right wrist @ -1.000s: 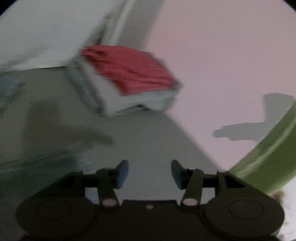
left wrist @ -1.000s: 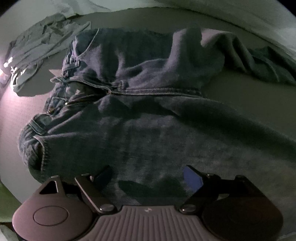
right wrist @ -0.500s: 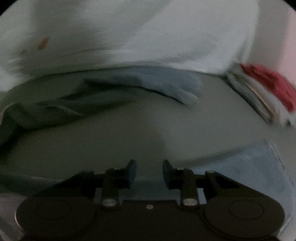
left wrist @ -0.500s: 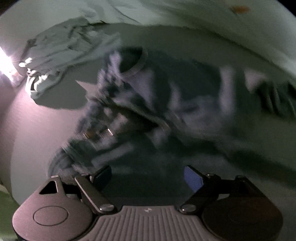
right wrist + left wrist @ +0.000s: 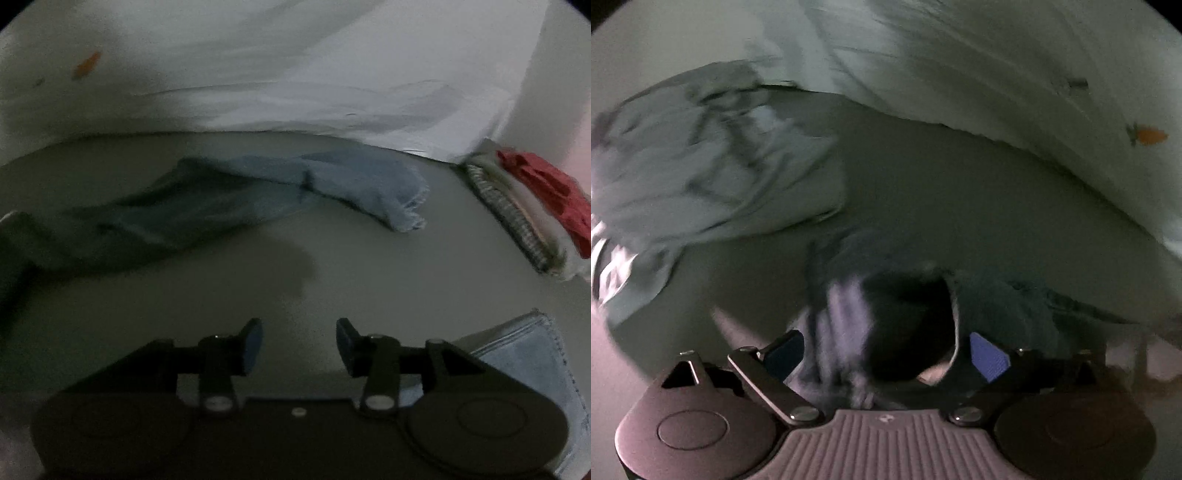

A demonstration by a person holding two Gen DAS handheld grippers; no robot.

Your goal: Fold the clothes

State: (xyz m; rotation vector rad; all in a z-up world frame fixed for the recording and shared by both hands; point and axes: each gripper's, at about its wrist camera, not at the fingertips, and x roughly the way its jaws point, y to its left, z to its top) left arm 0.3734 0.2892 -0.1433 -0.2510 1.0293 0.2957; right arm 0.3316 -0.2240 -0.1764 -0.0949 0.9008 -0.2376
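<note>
A pair of blue jeans lies on the grey surface. In the left wrist view its waist end point(image 5: 886, 332) is bunched between the wide-apart fingers of my left gripper point(image 5: 886, 350), which is open; the picture is blurred. In the right wrist view one jeans leg point(image 5: 258, 195) stretches across the surface, its frayed hem at the right. Another leg end point(image 5: 524, 354) lies at the lower right, beside my right gripper point(image 5: 299, 339), which is open and empty above bare surface.
A crumpled pale grey garment point(image 5: 701, 170) lies at the left. White bedding point(image 5: 295, 81) with a small orange mark rises along the back. A stack of folded clothes point(image 5: 535, 206), red on top, sits at the right.
My left gripper moved forward over the jeans, so the waist now sits between its fingers. My right gripper swung left from the folded stack to face the jeans leg, narrowing then reopening slightly.
</note>
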